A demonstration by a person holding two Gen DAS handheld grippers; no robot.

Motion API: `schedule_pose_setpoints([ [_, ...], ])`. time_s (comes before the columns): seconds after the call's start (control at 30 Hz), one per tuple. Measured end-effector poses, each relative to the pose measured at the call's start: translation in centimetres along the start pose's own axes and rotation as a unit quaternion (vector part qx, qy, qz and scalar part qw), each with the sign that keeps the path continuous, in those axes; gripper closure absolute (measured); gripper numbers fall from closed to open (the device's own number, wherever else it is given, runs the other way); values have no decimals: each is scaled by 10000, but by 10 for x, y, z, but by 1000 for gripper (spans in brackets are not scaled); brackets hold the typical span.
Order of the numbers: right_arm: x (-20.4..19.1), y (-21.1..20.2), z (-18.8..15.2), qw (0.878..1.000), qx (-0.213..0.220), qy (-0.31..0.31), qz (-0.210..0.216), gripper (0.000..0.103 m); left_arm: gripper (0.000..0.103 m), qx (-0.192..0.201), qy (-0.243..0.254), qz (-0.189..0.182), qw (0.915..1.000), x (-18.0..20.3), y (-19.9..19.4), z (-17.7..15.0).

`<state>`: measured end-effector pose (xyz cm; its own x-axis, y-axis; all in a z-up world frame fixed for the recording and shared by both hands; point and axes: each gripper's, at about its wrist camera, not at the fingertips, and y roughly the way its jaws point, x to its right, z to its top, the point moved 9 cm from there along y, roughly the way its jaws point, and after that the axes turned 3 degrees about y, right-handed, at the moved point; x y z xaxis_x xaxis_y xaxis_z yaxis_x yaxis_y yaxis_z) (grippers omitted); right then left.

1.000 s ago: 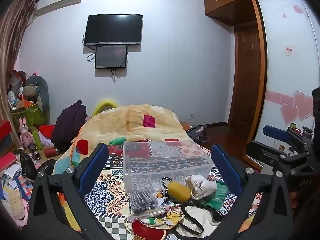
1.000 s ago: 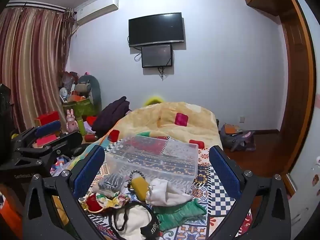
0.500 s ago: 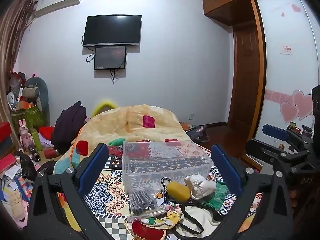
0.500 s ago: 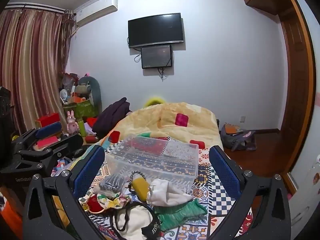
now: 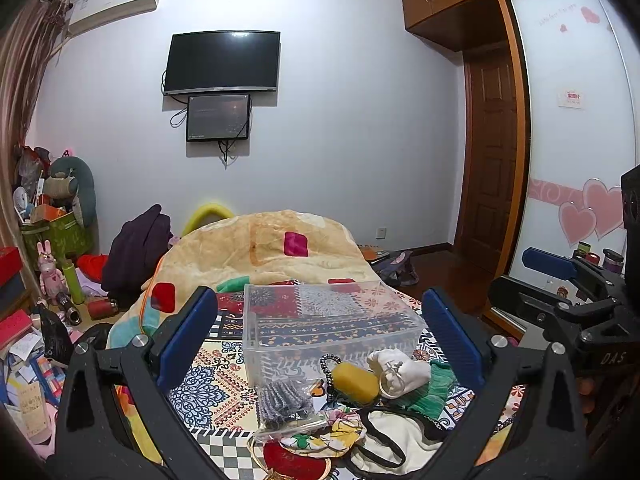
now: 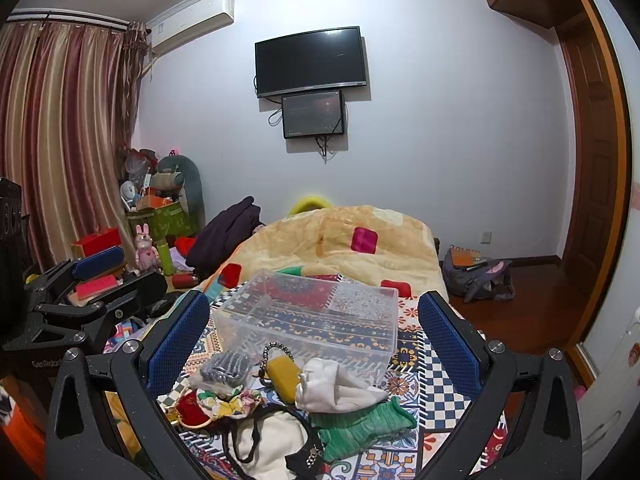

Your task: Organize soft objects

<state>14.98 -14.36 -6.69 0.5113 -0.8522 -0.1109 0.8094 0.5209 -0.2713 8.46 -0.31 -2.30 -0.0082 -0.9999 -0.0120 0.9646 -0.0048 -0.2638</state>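
- Both views are taken in turn. Left wrist: the left gripper [image 5: 320, 330] is held wide open and empty; the soft pile [image 5: 344, 412] lies below, between the jaws, before the clear box [image 5: 332, 320] on the bed.
- Right wrist: the right gripper [image 6: 314, 334] is likewise spread and empty; the white pouch [image 6: 336, 384] is seen centred beneath, neither gripper clearly nearer.

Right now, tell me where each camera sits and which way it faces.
Left wrist: on the left gripper, open, facing across the bed at the clear bin and TV; right gripper at its right edge.
Right wrist: on the right gripper, open, facing likewise; left gripper at its left edge.
Shared: bin, TV, green cloth.
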Motion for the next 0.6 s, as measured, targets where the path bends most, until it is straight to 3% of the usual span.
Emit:
schedule_pose_setpoints([
  [0.6, 0, -1, 1, 10000, 18, 12, -2, 0, 0, -19, 10, -13, 10000, 2, -2, 1],
])
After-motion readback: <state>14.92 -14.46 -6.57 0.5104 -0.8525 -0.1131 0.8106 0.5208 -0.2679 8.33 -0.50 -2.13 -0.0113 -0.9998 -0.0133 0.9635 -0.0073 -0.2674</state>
